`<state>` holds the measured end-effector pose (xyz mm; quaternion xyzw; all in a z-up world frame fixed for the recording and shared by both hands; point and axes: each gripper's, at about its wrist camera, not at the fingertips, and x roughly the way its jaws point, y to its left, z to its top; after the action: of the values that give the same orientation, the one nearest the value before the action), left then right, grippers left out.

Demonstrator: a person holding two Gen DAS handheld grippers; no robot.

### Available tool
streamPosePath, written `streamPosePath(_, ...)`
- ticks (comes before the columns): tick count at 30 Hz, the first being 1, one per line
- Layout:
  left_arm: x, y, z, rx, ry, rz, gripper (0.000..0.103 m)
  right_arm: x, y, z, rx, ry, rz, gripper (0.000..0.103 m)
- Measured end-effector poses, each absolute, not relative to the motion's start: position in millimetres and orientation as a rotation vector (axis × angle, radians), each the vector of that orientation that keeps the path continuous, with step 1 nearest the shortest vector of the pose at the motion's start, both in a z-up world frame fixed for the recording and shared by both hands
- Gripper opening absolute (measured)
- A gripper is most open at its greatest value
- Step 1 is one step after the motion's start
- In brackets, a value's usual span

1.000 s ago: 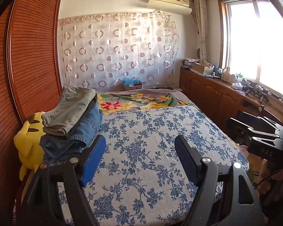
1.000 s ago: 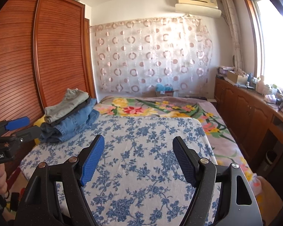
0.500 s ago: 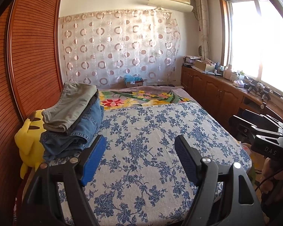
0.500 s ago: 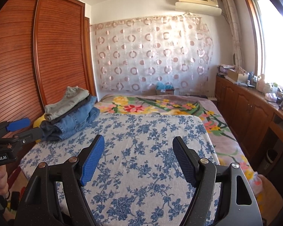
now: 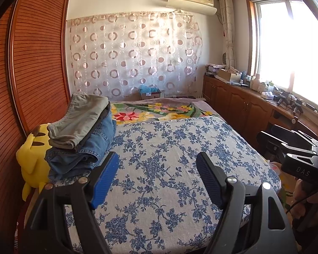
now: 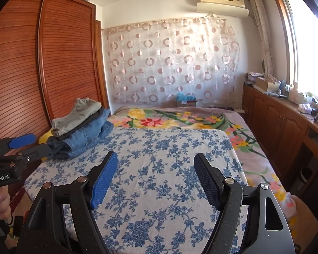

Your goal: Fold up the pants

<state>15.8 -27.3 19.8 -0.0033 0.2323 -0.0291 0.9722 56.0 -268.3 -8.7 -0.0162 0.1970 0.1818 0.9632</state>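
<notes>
While both grippers hover over the bed, left gripper and right gripper have jaws apart, nothing between them. Folded pants are stacked at the bed's left edge. Left view alone shows the yellow plush toy whole; right view alone shows the left hand.
</notes>
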Motion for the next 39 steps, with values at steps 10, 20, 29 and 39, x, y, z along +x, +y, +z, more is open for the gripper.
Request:
streamPosePath(10, 15.0, -27.3, 20.4, -0.007, 0.468, -0.058, 0.076, 55.8, -268.6, -9.1, -0.032, 0.399, 0.368, 0.076)
streamPosePath(20, 14.6, -27.3, 21.2, -0.007, 0.468, -0.058, 0.076, 55.6, -268.8, -9.8, -0.031, 0.400, 0.369, 0.076)
streamPosePath(29, 13.6, -27.1, 22.3, -0.004, 0.464, -0.058, 0.076, 55.7, -269.0, -9.3, -0.030, 0.399, 0.369, 0.076)
streamPosePath(39, 13.6, -27.1, 21.9, -0.005, 0.463, -0.058, 0.076, 55.9, -269.4, -8.7, -0.029, 0.398, 0.368, 0.076)
